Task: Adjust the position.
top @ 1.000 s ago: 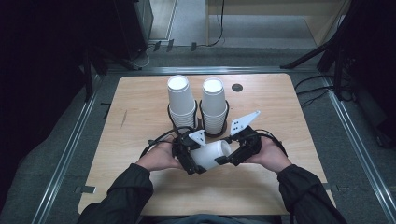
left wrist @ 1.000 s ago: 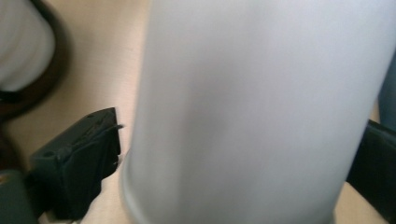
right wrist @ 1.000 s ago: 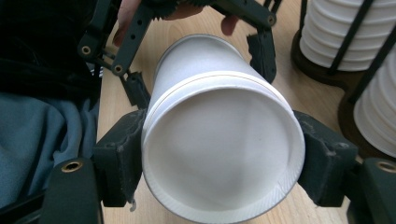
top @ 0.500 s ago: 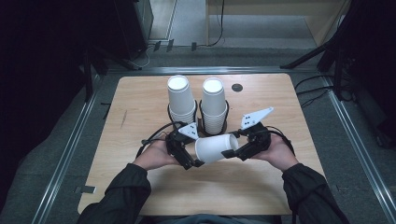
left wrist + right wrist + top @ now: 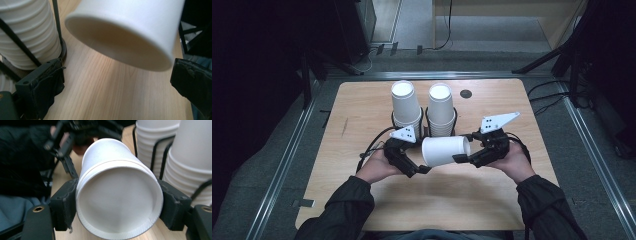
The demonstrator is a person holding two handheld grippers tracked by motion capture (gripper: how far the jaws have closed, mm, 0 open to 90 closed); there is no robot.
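A white paper cup point(image 5: 446, 150) lies on its side in the air just above the wooden table point(image 5: 362, 105), mouth toward the left. My right gripper point(image 5: 464, 148) is shut on its base end; in the right gripper view the cup's bottom point(image 5: 117, 202) sits squeezed between both pads, with the gripper point(image 5: 119, 205) centred on it. My left gripper point(image 5: 421, 161) stands open at the cup's mouth. In the left gripper view the rim point(image 5: 130, 32) hangs above and between the wide-apart jaws of that gripper point(image 5: 121, 85), touching neither.
Two tall stacks of upside-down white cups, left stack point(image 5: 406, 102) and right stack point(image 5: 441, 105), stand in black wire holders point(image 5: 439, 127) just behind the grippers. A small black disc point(image 5: 466, 93) lies near the table's far edge. Bare wood lies to the left and right.
The two hands have drawn apart. The cup has turned from tilted to level and shifted slightly away from the person, staying with the right gripper.
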